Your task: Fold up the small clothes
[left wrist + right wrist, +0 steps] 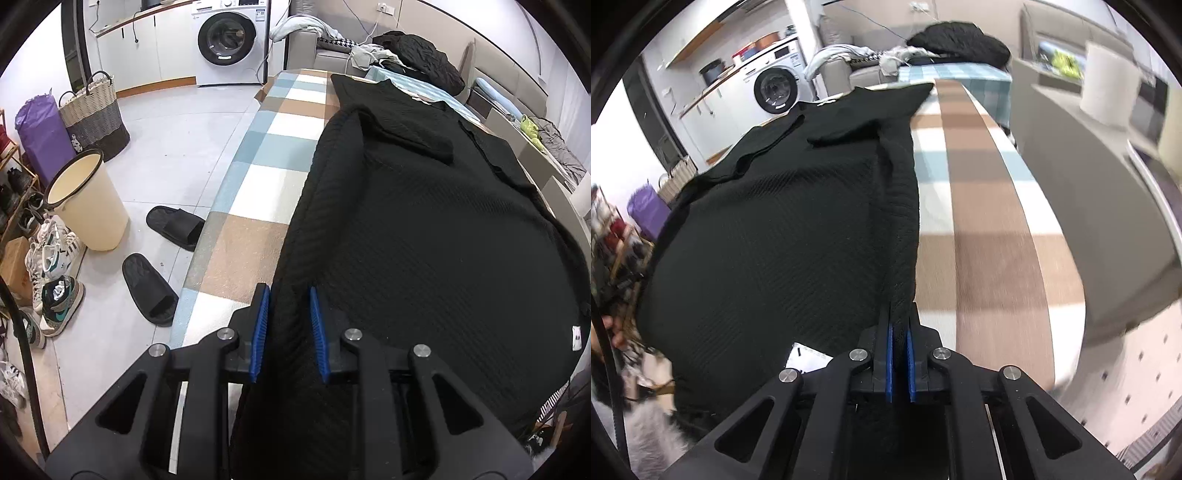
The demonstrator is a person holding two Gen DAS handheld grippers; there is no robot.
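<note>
A black knit garment [424,229] lies stretched along a table covered by a checked blue, brown and white cloth [255,184]. My left gripper [288,299] has its blue pads apart around the garment's near left edge, with fabric bunched between them. My right gripper [900,325] is shut on the garment's [768,229] near right edge, the blue pads pinching a fold. A sleeve is folded over the garment's upper part. A white label [576,338] shows at the hem.
Left of the table, the floor holds two black slippers [151,288], a cream bin [86,203], a woven basket [94,114] and sneakers. A washing machine [229,40] stands behind. A sofa with piled clothes [417,55] lies beyond the table's far end.
</note>
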